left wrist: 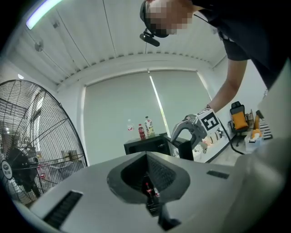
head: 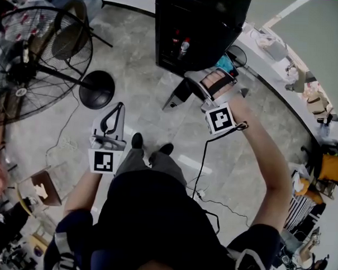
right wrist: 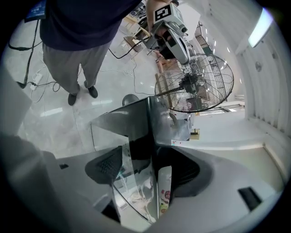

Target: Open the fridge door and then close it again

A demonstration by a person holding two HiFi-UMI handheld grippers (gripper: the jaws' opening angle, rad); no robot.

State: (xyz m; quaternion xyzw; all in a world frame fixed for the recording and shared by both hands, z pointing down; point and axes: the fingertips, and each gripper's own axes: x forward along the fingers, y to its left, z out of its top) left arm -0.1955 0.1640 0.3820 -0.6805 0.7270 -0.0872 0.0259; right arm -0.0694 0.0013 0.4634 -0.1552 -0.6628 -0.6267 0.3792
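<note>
In the head view, the black fridge [head: 198, 32] is standing on the floor at 12 o'clock, and its door [head: 179, 96] is swinging out toward the person at about 6 o'clock of the cabinet. The right gripper [head: 216, 78] is reaching to the door's edge just at 3 o'clock of it. The left gripper [head: 110, 126] is hanging well apart at 9 o'clock, beside the person's shoes [head: 151, 146], with a big fan [head: 32, 58] at 10 o'clock and a cluttered, curving worktop [head: 272, 80] running down the 3 o'clock side. The left gripper view is showing what the head view cannot: the left gripper [left wrist: 148, 168] is keeping its jaws pressed together on nothing, and three bottles [left wrist: 144, 129] are standing on the fridge [left wrist: 148, 146] top at 12 o'clock of those jaws. The right gripper [left wrist: 182, 134] is meeting the door at 2 o'clock, and the fan [left wrist: 36, 154] is filling the 9 o'clock side. Only the right gripper view is looking at the contact itself: the right gripper [right wrist: 152, 177] is holding its jaws apart, with the edge of the glass door [right wrist: 136, 136] standing between them. A white bottle [right wrist: 164, 191] is showing in the gap at 3 o'clock of that edge. The left gripper [right wrist: 177, 43] is hovering at 12 o'clock above the fan [right wrist: 195, 84].
</note>
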